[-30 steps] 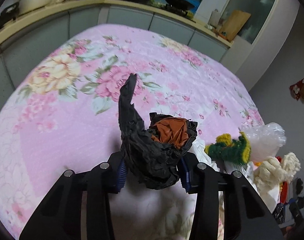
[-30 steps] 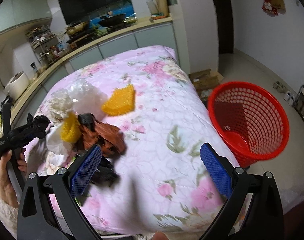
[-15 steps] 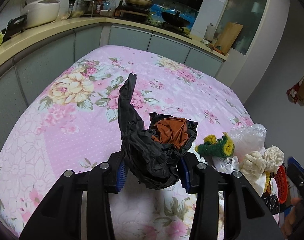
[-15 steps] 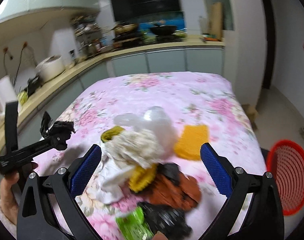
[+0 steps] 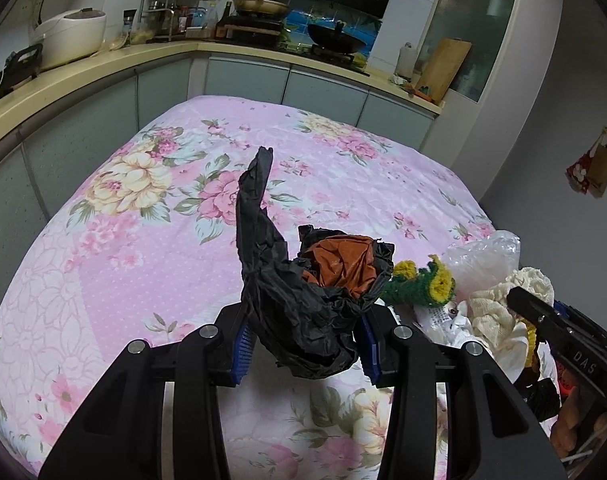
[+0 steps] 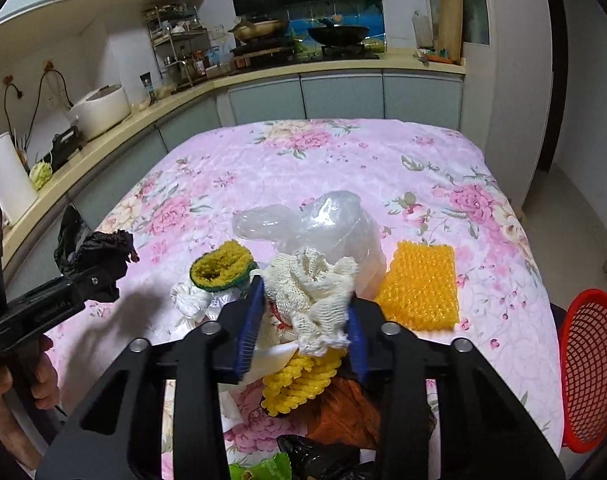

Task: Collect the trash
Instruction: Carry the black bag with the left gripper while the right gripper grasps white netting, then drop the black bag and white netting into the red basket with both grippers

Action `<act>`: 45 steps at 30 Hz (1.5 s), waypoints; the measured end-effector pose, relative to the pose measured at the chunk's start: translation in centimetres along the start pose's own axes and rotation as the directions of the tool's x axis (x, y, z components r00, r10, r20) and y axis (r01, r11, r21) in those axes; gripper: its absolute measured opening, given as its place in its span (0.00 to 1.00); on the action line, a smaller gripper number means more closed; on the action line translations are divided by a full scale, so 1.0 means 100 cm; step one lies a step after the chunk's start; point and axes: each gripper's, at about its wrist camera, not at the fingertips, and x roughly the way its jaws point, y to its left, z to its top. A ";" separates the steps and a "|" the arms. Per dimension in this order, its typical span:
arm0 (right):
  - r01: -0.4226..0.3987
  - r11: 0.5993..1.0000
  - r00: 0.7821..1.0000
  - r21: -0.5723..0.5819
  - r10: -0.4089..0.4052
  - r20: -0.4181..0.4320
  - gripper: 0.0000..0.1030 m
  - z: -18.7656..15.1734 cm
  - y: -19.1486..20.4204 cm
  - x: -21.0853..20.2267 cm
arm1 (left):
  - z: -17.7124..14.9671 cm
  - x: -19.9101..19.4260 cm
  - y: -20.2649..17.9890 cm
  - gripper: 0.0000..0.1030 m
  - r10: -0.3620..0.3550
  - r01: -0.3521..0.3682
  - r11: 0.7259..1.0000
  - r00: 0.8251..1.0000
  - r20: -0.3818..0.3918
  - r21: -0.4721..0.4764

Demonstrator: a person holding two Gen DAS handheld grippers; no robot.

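Blue pads of my right gripper (image 6: 301,330) are closed on a wad of cream foam netting (image 6: 313,292), which sits on top of the trash pile on the flowered pink quilt (image 6: 343,168). I take that netting as my landmark: a crinkled clear plastic bag (image 6: 323,224) lies just behind it, a yellow-and-green scrubber (image 6: 217,270) to its left, a flat yellow mesh pad (image 6: 421,286) to its right, and a yellow ridged piece (image 6: 299,380) and rust-brown wrapper (image 6: 339,412) just below it toward me. A red mesh basket (image 6: 589,368) stands on the floor well right of the netting, past the quilt's edge. My left gripper (image 5: 305,340) is clamped on a crumpled black plastic bag (image 5: 287,300) with a rust-orange scrap (image 5: 341,266) inside, held above the quilt, left of the netting.
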 end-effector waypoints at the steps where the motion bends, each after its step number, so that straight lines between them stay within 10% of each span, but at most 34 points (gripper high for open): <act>1: -0.004 1.000 1.000 0.001 0.004 0.010 0.31 0.002 0.000 -0.004 | 0.000 -0.002 -0.001 0.39 -0.003 0.003 1.000 1.000 0.005 0.001; 25: -0.084 0.994 0.975 0.073 0.067 0.210 0.29 0.028 -0.025 -0.095 | 0.017 -0.059 -0.042 0.40 -0.064 0.054 0.996 0.988 0.143 0.068; 45: 0.056 0.969 0.944 0.239 -0.130 0.304 0.29 0.017 -0.124 -0.154 | 0.021 -0.051 -0.182 0.40 -0.279 0.243 0.930 0.955 0.097 0.277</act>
